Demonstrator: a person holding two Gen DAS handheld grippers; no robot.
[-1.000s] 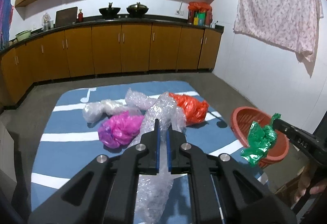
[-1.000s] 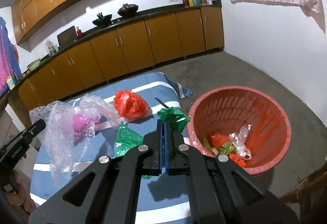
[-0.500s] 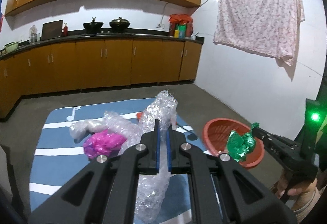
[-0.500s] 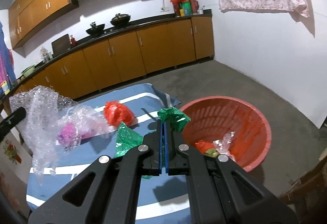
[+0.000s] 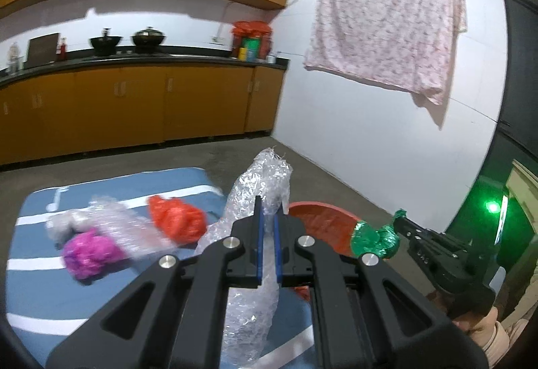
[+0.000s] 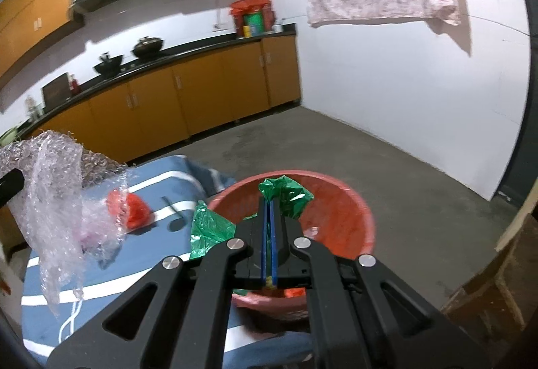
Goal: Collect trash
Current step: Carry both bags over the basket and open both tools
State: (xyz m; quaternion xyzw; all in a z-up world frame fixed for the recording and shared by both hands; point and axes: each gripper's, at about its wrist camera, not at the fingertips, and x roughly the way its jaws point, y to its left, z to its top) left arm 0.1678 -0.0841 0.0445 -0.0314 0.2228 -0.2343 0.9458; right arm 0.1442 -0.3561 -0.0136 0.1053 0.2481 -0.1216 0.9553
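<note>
Over a blue mat (image 5: pixel 30 281) on grey kitchen floor (image 6: pixel 386 167), left gripper (image 5: pixel 267 217) pinches bubble wrap (image 5: pixel 259 187); right gripper (image 6: pixel 268 206) pinches green wrapper (image 6: pixel 285 192).

Both cams sit just behind own tongs, looking fwd and slightly down. Left cam faces 12 o'clock at the cabinets (image 5: pixel 141 106), red basket (image 5: pixel 319 224) near at 2 o'clock. Right cam is close over the basket (image 6: pixel 336 200). Shared: basket, blue mat (image 5: pixel 33 295), cabinets, hanging cloth (image 5: pixel 386 15).
</note>
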